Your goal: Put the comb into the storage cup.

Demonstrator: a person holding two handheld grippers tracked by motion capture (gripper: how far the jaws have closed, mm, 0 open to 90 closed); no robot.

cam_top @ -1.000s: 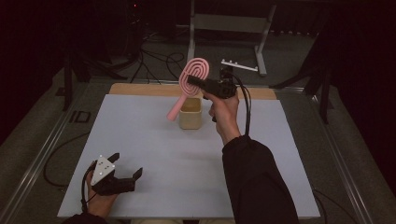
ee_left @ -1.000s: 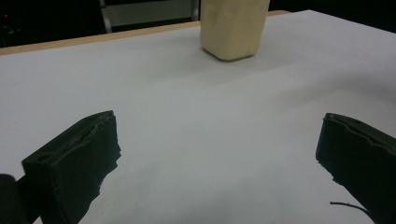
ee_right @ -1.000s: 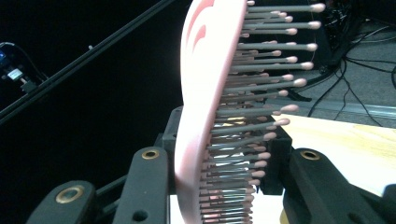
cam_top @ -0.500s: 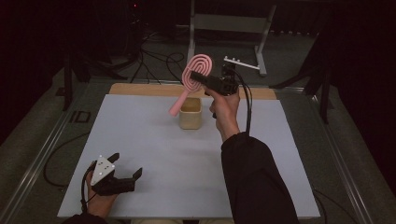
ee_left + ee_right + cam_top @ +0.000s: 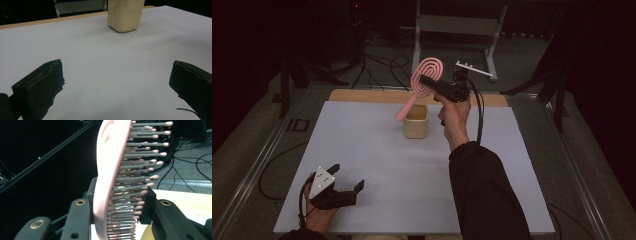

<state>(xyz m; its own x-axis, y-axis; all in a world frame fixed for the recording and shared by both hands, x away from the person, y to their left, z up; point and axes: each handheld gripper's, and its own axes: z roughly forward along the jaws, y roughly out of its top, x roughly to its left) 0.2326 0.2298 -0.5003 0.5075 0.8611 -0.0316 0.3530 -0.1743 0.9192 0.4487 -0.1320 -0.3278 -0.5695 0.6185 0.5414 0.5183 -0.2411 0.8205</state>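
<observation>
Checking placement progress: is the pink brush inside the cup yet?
Out. The pink brush, clamped by the right gripper, hangs tilted above the cup.

The right gripper (image 5: 428,82), clamped on the head of the pink hairbrush (image 5: 424,80), rose over the past second and lifted the brush farther up from the beige cup (image 5: 416,121). The handle tip, earlier down beside the cup's rim, came up clear above it.

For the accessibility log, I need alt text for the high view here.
The right hand-held gripper holds a pink hairbrush by its head above a beige cup on the white table. The left hand-held gripper rests open at the near left edge.
</observation>
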